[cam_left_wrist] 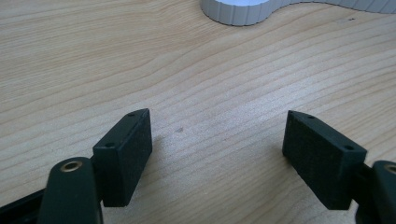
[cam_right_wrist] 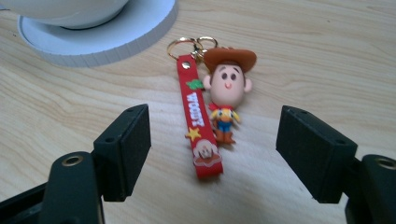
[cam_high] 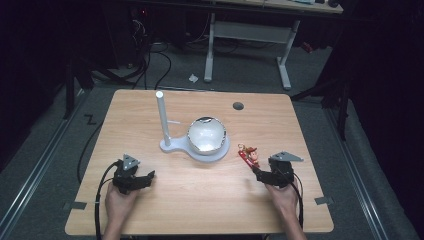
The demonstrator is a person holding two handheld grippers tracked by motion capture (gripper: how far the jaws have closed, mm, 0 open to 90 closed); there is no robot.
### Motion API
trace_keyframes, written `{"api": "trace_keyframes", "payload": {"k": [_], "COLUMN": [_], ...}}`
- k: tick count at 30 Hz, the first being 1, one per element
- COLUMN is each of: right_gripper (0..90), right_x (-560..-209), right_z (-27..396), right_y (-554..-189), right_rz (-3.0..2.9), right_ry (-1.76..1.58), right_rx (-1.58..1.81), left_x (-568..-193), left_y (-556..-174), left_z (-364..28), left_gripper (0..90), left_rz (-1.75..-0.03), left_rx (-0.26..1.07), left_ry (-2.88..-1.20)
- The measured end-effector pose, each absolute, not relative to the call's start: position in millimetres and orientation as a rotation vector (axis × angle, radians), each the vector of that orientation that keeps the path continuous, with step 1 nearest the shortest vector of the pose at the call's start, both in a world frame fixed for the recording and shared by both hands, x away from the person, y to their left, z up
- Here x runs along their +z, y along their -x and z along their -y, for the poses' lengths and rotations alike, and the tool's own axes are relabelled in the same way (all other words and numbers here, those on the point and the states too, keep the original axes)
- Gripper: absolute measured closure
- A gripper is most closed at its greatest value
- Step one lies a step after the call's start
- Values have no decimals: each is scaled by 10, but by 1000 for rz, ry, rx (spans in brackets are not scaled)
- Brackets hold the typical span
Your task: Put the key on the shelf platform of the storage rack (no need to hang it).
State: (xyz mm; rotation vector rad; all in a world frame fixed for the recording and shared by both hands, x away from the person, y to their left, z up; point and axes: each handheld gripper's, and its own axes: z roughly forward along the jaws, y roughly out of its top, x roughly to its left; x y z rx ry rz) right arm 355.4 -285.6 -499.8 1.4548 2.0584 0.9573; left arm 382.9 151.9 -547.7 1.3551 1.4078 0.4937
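Your right gripper stands with its jaws spread wide and empty, pads clear of the cowboy keychain, which lies flat on the wooden table just ahead of the jaws, its far end near the white stand base. The red strap and the small hatted figure lie side by side, joined at gold rings. In the high view the keychain is small and its details blur. Your left gripper is likewise released, nothing between its pads, over bare wood. The bowl sits on the base beside an upright white post; the right gripper view cuts the bowl off at its top edge.
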Motion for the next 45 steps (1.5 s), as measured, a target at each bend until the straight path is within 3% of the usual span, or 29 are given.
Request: {"api": "trace_keyframes", "payload": {"k": [24, 38, 41, 45], "right_gripper": [297, 424, 522, 550], "right_x": [-5193, -5253, -5256, -5252], "right_z": [2659, 2656, 2639, 2645], "right_y": [-4005, -4042, -4043, -4046], "right_rz": [-2126, -2112, -2121, -2136], "right_ry": [-1479, -1458, -1434, -1420], "right_rx": [855, 816, 838, 845], "left_x": [-5478, -5478, -5478, -5478], "left_y": [-3829, -3829, -3829, -3829], "left_z": [-1519, -1518, -1519, -1519], "left_gripper": [243, 243, 243, 242], "left_rz": [-1407, -1407, -1407, -1407], "left_rx": [494, 494, 494, 494], "left_ry": [-1356, -1356, -1356, -1356]}}
